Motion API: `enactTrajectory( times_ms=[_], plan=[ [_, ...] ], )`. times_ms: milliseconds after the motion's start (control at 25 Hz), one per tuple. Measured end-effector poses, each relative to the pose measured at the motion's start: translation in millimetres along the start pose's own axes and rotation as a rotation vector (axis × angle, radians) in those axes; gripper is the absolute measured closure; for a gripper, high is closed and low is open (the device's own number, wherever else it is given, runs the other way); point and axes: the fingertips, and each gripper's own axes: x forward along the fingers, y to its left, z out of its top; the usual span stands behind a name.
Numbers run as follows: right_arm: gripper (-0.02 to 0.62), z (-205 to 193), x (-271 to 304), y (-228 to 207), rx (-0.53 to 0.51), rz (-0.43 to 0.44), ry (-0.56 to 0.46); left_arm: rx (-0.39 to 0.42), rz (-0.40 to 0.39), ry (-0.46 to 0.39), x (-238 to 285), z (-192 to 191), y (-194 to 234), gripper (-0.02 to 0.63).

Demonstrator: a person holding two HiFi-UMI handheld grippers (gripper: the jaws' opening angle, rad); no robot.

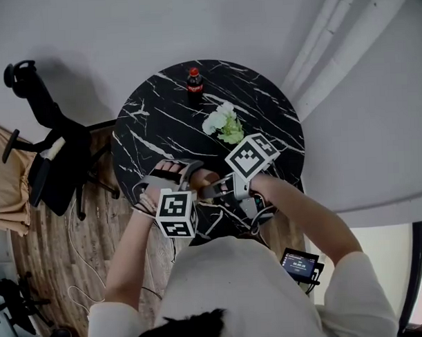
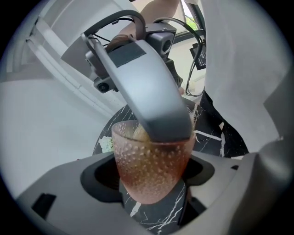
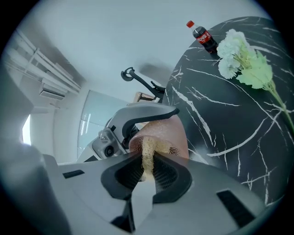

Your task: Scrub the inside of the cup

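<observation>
A pink dimpled cup is clamped between my left gripper's two jaws and held above the black marble table. My right gripper is shut on a yellow sponge, which is pushed into the cup's mouth. In the left gripper view the right gripper's grey jaw reaches down into the cup from above, with a bit of sponge showing inside the rim. In the head view both grippers meet over the table's near edge, left gripper and right gripper, with the cup between them.
A cola bottle stands at the far side of the round table, and white flowers with green leaves lie at its middle. A black office chair is to the left on the wooden floor. A small screen device hangs at the person's right.
</observation>
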Motion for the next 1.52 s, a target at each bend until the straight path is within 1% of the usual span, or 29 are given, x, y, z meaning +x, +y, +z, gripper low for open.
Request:
enactTrajectory(
  times_ms=[120,320,520,680,920,1040,1240,1400,1520],
  plan=[
    [0.537,6.1,-1.3,3.6,0.040,0.037,-0.034,-0.031,0.014,-0.011,-1.8,-1.8,4.8,0.235],
    [0.537,12.0,-0.2,5.5,0.058,0.049,-0.062,-0.035,0.030,-0.011,-2.7,-5.2,8.8,0.235],
    [0.537,15.9,-2.7,8.4,0.089,0.085,-0.112,-0.106,0.055,-0.037,-6.3,-5.7,11.5,0.235],
    [0.537,16.8,-2.6,7.1,0.103,0.078,-0.132,-0.104,0.068,-0.034,-6.5,-7.1,11.7,0.235],
    [0.537,19.4,-3.2,12.2,0.150,0.139,-0.169,-0.125,0.096,-0.046,-9.8,-6.8,13.3,0.235],
    [0.537,19.7,-2.9,12.4,0.161,0.144,-0.183,-0.145,0.113,-0.049,-10.5,-7.3,12.7,0.235],
    [0.537,18.0,-0.3,15.1,0.179,0.166,-0.196,-0.167,0.118,-0.063,-12.7,-7.9,9.3,0.235],
    [0.537,24.2,-2.6,18.8,0.214,0.210,-0.242,-0.188,0.146,-0.075,-15.5,-9.5,14.7,0.235],
    [0.537,26.9,-4.1,21.0,0.230,0.232,-0.271,-0.184,0.155,-0.076,-17.4,-9.7,17.2,0.235]
  ],
)
